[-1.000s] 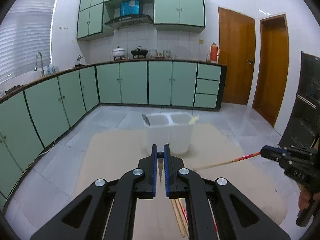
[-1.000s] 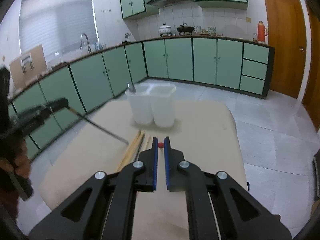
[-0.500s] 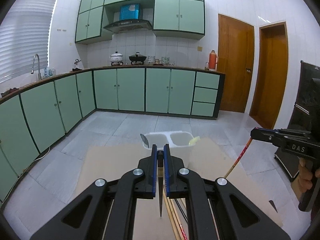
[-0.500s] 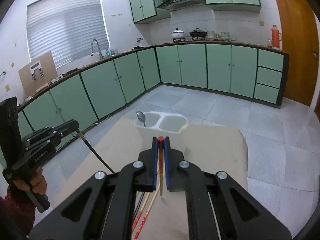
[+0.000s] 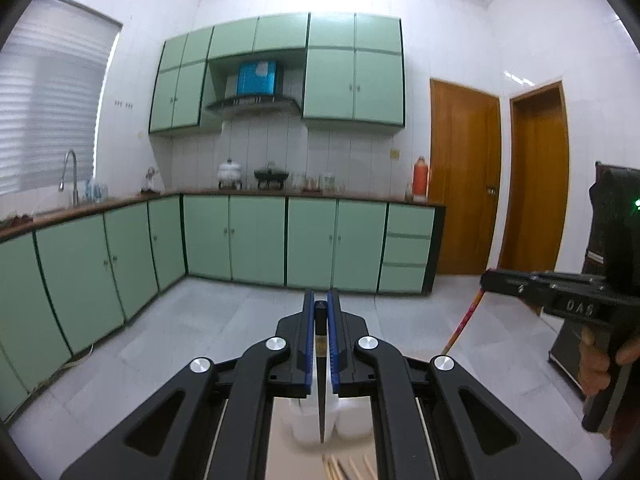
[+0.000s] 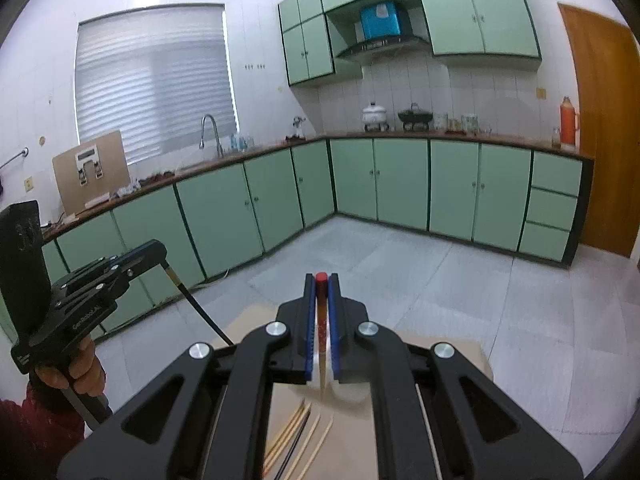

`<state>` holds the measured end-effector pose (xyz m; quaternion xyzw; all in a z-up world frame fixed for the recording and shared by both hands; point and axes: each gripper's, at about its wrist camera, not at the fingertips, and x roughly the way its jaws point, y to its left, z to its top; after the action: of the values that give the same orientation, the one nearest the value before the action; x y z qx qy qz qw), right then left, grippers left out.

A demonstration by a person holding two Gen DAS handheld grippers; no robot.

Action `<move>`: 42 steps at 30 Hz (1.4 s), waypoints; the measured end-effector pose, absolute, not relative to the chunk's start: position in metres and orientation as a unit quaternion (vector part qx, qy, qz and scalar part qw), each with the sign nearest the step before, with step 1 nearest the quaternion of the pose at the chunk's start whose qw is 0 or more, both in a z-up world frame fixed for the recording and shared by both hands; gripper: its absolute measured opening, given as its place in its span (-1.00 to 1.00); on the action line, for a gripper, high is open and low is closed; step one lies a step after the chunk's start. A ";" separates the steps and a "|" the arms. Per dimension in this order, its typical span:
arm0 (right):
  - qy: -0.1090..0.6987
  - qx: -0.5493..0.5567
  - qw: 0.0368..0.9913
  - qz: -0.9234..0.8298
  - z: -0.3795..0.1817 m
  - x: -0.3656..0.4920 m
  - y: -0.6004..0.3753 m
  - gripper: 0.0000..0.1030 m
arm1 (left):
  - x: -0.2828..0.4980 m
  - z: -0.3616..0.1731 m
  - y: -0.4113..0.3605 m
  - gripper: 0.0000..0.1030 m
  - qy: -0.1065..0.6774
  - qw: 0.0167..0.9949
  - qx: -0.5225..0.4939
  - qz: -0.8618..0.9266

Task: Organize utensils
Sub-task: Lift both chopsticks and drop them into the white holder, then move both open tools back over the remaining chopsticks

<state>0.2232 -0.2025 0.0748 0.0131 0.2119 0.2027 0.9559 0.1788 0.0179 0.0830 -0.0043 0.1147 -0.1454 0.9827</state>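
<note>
Matt black plastic left gripper [image 5: 320,308] with ribbed blue pads and bright metal pivot screws – clamps a glossy black chopstick [image 5: 321,400]. Pale smooth wooden chopsticks [image 6: 298,432] lie on matt tan cardboard sheet [image 6: 460,354].

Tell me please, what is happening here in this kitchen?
A person is sorting chopsticks with a hand-held gripper in each hand. The left gripper is shut on a black chopstick, and the right gripper is shut on a red chopstick. Both chopsticks hang above the table. More loose chopsticks lie on it, near a white holder.
</note>
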 end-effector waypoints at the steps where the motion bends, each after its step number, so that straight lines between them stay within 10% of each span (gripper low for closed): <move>1: 0.207 0.009 0.958 0.198 0.079 0.230 -0.202 -0.90 | 0.187 0.088 0.015 -0.88 0.107 0.984 -0.003 -0.143; 22: 0.268 0.002 0.951 0.156 -0.002 0.323 -0.188 -0.78 | 0.302 0.008 -0.003 -0.67 0.200 0.972 -0.013 -0.126; 42: 0.207 -0.008 0.973 0.099 -0.026 0.182 -0.208 0.53 | 0.183 -0.006 0.027 0.26 0.213 0.972 0.001 -0.104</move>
<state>0.1818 -0.2076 -0.0262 -0.0083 0.2068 0.0985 0.9734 0.1830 0.0271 -0.0061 0.0011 0.2129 -0.1037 0.9716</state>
